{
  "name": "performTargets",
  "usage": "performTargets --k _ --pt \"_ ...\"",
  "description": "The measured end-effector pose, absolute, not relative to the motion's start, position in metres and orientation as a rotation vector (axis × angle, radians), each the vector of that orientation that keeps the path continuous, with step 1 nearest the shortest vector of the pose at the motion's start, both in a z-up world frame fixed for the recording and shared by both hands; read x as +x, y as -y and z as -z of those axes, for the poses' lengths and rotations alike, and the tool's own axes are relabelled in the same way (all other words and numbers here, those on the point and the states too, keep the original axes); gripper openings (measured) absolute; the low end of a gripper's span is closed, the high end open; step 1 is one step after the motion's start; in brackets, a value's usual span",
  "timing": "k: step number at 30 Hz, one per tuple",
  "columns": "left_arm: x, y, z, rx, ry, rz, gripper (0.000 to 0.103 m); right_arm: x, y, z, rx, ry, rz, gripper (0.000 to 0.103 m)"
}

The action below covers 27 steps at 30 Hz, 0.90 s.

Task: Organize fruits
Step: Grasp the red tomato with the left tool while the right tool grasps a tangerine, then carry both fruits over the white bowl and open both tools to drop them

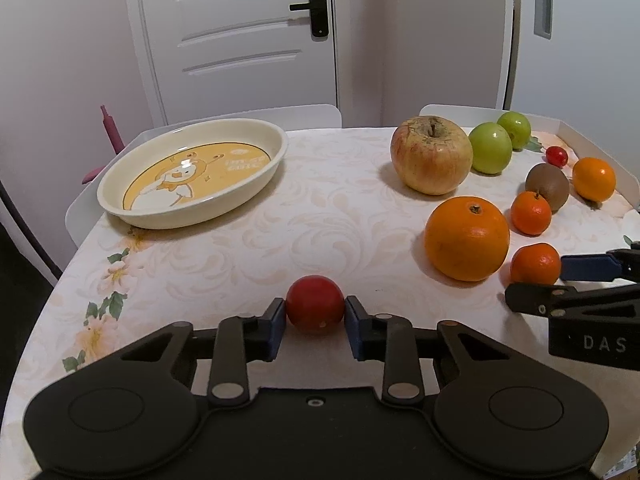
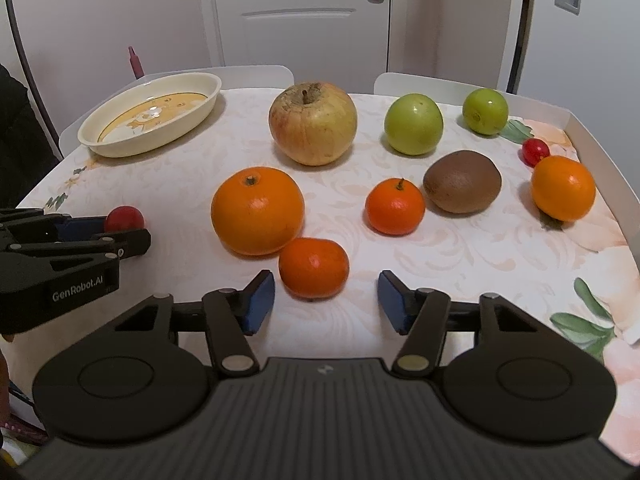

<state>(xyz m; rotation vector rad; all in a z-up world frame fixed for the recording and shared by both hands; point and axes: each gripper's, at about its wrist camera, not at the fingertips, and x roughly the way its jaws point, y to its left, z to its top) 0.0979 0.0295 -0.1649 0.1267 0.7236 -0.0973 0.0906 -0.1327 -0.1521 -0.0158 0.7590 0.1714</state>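
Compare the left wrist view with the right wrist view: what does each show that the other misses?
Only the left wrist view shows the blue pads of the left gripper pressed against both sides of the small red fruit. Only the right wrist view shows the right gripper open, with the nearest tangerine just ahead of its gap. Both show the empty oval dish, large apple, big orange, kiwi and both green fruits.

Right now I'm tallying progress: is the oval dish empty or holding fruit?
Empty. The oval dish shows only its printed cartoon; the left gripper grips a small red fruit outside it.
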Motion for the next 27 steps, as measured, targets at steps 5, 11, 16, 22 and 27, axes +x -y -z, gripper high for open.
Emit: performTargets --k 5,11,16,22,27 --pt "0.099 -0.031 0.164 0.121 -0.725 0.096 0.034 0.094 0.132 0.149 -0.014 -0.752 -0.195 0.051" --pt "0.097 -0.034 0.157 0.107 -0.72 0.082 0.034 0.094 0.135 0.141 -0.032 -0.748 -0.189 0.051" --pt "0.096 -0.036 0.143 0.099 -0.705 0.068 0.034 0.095 0.138 0.124 -0.033 -0.733 -0.188 0.051" --pt "0.101 -0.043 0.116 0.084 -0.689 0.047 0.034 0.106 0.135 0.094 -0.046 -0.712 -0.203 0.051" --pt "0.108 -0.057 0.087 0.068 -0.675 0.006 0.034 0.12 0.126 0.069 -0.051 -0.703 -0.231 0.051"
